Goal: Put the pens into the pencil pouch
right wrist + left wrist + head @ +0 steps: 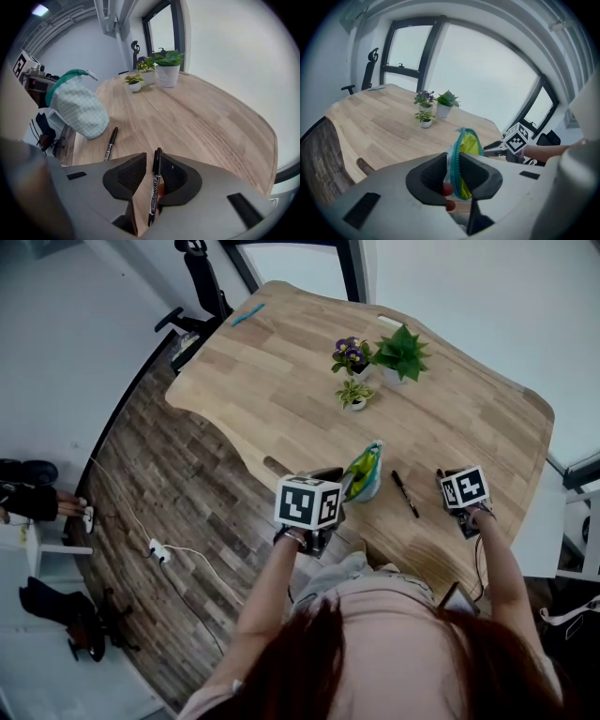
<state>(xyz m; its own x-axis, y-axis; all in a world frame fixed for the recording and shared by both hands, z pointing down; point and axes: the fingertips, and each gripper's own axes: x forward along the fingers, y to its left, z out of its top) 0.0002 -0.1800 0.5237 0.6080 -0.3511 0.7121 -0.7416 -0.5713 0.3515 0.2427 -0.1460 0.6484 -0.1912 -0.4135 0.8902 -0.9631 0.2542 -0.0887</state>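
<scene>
**Left gripper** (457, 163): The fingers (427, 177) pinch the zipper rim of the pouch (466, 146). Gripping at the rim holds the pouch upright at the near edge of the tabletop (201, 122), with its mouth facing up and gaping. The yellow lining is visible inside. This leaves an unobstructed opening for loading from above and frees the other hand for the pens.

**Right gripper** (152, 160): It points steeply down at the tabletop. The fingers are spread, with one pen (153, 187) between them. The pen runs lengthwise along the finger slot and lies close against the right-hand finger. Bare wood shows between the pen and the left-hand finger, so the pen is bracketed but not yet clamped. Aligning the barrel with the slot lets the pads close across its narrow width.

**Second pen** (111, 143): It lies flat on the tabletop between the two grippers, just beside the pouch and touching nothing.

**Status (judgement):** No pen can be seen in the pouch, though its depths are not visible. The current step is picking up the first pen.

**Next move (judgement):**
- Close the right fingers squarely on the barrel.
- Lift and tip the pen toward the pouch mouth.

**Risks (judgement):**
- The round barrel may roll off the pad as the fingers close.
- The rim may sag and narrow the opening.
</scene>
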